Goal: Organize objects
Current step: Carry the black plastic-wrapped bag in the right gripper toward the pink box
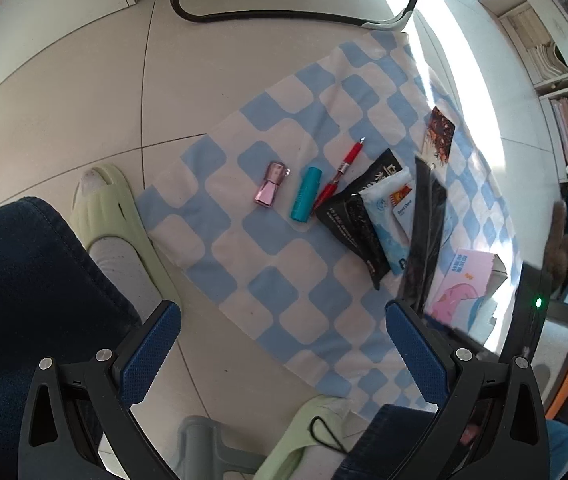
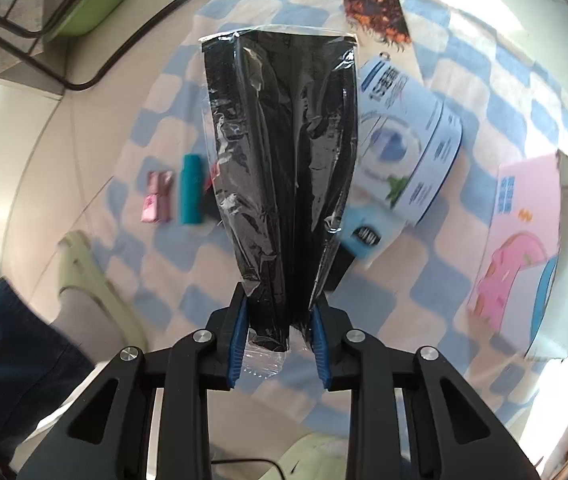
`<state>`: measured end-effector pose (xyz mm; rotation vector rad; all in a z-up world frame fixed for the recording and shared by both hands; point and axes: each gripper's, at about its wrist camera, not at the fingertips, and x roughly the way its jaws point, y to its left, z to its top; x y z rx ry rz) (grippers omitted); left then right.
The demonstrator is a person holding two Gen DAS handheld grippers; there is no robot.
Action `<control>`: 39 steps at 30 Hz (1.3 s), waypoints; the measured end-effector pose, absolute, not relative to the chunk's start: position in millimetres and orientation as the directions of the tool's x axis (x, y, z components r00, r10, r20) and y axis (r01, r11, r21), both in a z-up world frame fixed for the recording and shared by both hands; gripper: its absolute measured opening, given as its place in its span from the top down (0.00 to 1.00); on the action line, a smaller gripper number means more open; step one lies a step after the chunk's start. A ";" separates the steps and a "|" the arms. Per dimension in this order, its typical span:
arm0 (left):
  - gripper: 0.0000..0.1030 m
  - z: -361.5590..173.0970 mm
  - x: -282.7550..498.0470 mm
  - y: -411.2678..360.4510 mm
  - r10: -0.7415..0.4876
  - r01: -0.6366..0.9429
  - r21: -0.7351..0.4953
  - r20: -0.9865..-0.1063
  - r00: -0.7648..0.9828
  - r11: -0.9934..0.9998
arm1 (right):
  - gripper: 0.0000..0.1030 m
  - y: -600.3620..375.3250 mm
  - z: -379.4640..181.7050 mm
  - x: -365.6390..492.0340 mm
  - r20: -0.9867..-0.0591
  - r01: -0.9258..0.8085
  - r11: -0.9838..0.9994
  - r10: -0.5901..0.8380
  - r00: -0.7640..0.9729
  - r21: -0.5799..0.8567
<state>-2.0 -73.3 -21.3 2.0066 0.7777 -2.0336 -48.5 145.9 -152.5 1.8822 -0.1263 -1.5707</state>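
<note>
Your right tongs (image 2: 280,344) clench the near end of a black packet (image 2: 284,168), lifted above the checked cloth (image 1: 284,264). Your left tongs (image 1: 284,360) hang released, nothing between them. Farther off, a pink bottle (image 1: 271,183), teal tube (image 1: 304,194) and red pen (image 1: 341,172) lie side by side.

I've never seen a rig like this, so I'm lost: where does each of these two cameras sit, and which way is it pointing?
Left wrist view: sits on the left hand-held gripper, looking steeply down at the checked cloth on the floor; its open blue pads, a jeans leg and a green slipper show.
Right wrist view: sits on the right hand-held gripper, looking down past the black plastic-wrapped packet it grips.
Shared: the cloth, pink bottle, teal tube, pink box, and that packet.
</note>
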 end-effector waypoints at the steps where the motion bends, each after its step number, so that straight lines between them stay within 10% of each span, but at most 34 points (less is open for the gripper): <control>1: 0.00 -19.2 -1.5 -76.4 0.251 0.484 -0.265 -0.963 -0.095 -0.834 | 0.71 151.2 -146.4 -35.4 -0.815 0.327 -0.749 -0.498 0.297 0.577; 11: 0.04 -9.2 10.5 -78.2 0.445 0.374 -0.492 -0.871 -0.209 -0.787 | 0.71 196.8 -46.5 43.8 -0.746 0.446 -0.611 -0.620 0.243 0.654; 18: 0.96 -25.1 24.9 -103.8 0.525 0.409 -0.551 -0.831 -0.186 -0.728 | 0.59 191.4 -22.0 78.0 -0.723 0.535 -0.548 -0.665 0.187 0.643; 20: 1.00 -21.8 31.3 -115.8 0.500 0.432 -0.539 -0.840 -0.211 -0.724 | 0.23 190.6 -25.8 76.7 -0.756 0.493 -0.616 -0.638 0.144 0.614; 22: 1.00 -18.9 38.3 -127.6 0.504 0.464 -0.554 -0.830 -0.240 -0.691 | 0.08 197.8 -21.0 78.7 -0.789 0.441 -0.693 -0.612 0.060 0.571; 29: 1.00 -16.6 67.8 -145.1 0.578 0.554 -0.634 -0.758 -0.303 -0.540 | 0.08 188.1 -10.6 85.9 -0.775 0.515 -0.674 -0.631 -0.029 0.530; 33: 1.00 -18.8 71.7 -142.7 0.620 0.543 -0.653 -0.733 -0.281 -0.527 | 0.36 186.0 -0.5 85.4 -0.751 0.578 -0.662 -0.648 -0.123 0.477; 36: 1.00 -19.3 59.4 -136.6 0.625 0.524 -0.642 -0.742 -0.242 -0.560 | 0.88 183.7 -16.5 73.0 -0.801 0.544 -0.699 -0.593 -0.077 0.465; 39: 0.93 -15.2 50.8 -131.6 0.578 0.497 -0.611 -0.780 -0.241 -0.617 | 0.90 197.6 -38.6 58.2 -0.804 0.407 -0.745 -0.593 -0.041 0.528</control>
